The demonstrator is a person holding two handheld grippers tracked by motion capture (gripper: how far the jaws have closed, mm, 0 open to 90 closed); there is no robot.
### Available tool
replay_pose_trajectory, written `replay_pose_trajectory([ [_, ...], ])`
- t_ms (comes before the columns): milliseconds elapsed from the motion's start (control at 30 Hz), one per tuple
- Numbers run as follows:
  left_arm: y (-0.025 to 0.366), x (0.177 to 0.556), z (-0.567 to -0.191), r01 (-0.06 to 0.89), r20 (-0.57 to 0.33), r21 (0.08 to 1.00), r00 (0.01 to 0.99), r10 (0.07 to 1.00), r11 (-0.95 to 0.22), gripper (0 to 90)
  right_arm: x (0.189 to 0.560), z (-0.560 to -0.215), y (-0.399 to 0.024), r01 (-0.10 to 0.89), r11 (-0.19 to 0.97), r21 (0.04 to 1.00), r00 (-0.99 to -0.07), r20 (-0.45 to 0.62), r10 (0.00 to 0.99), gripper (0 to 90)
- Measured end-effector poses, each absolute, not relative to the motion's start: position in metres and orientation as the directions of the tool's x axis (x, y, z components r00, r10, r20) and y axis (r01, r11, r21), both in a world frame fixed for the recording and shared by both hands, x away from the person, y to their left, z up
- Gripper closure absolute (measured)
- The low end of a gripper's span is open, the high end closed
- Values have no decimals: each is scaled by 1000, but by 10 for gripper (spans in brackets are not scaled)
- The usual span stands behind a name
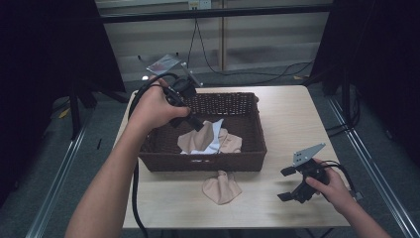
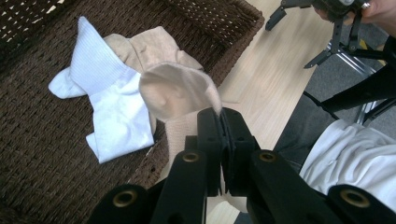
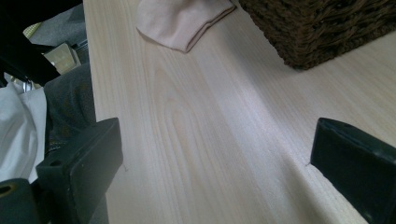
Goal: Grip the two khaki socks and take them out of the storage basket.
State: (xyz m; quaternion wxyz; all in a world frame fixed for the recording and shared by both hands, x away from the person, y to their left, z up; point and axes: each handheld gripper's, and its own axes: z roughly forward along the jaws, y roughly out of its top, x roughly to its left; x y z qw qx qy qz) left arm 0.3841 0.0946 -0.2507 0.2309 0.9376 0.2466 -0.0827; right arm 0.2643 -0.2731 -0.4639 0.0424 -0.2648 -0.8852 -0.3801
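Over the basket (image 1: pixel 250 148), left tongs (image 2: pixel 222 122) pinch an unmarked beige sock (image 2: pixel 180 91).

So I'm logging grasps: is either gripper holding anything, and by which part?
The left gripper is shut on a beige fabric sock, pinching its edge above the brown wicker basket. The right gripper is open, holding nothing.

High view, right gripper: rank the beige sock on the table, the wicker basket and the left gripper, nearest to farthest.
From the right gripper, low right on the table:
1. beige sock on the table, just to its left, in front of the basket.
2. wicker basket, up and left; its near right corner is about as close as the sock, too close to call.
3. left gripper, over the basket's far left.
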Motion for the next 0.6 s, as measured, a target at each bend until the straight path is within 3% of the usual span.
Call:
replay_pose_trajectory([
  [600, 95, 366, -259, 458, -293, 406, 885, 362, -791, 877, 264, -463, -273, 500, 566, 655, -856, 277, 435, 16],
])
